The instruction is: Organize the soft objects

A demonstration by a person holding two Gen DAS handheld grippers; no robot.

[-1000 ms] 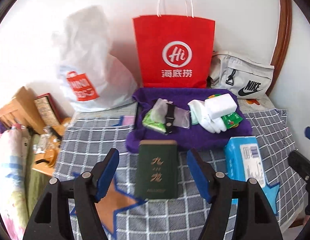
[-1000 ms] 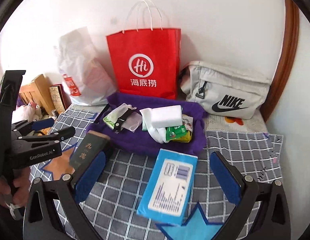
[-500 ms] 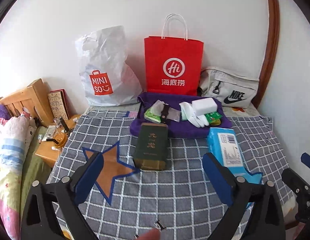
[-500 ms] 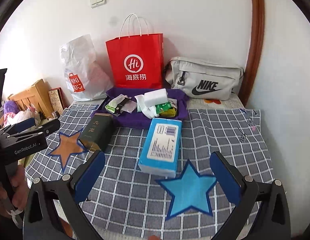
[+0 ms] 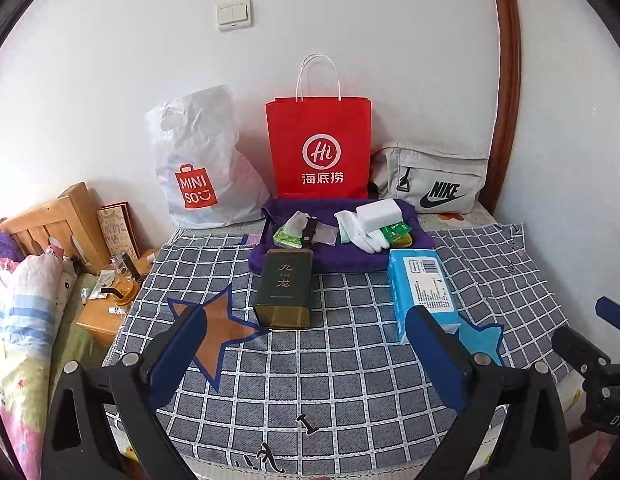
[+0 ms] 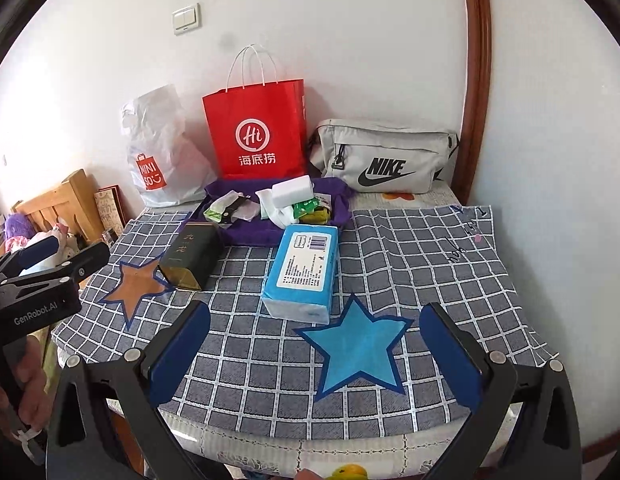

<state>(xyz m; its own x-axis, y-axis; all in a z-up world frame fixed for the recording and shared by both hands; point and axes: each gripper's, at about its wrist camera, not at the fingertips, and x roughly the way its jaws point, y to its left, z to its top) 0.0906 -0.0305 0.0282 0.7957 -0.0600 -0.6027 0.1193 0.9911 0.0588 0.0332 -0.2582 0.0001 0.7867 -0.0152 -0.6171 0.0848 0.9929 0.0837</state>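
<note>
Now that both views are widening since a second ago, I am pulling my left gripper [image 5: 306, 354] and right gripper [image 6: 316, 354] back, fingers spread and empty, leaving the soft oddments on the purple cloth [image 5: 334, 266] and the tissue pack [image 6: 306, 268] just before it.

Black gripper [image 6: 314, 344], blue pads [image 6: 178, 348], silver screws

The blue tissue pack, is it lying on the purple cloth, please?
No, the blue tissue pack lies on the checked cloth.
</note>
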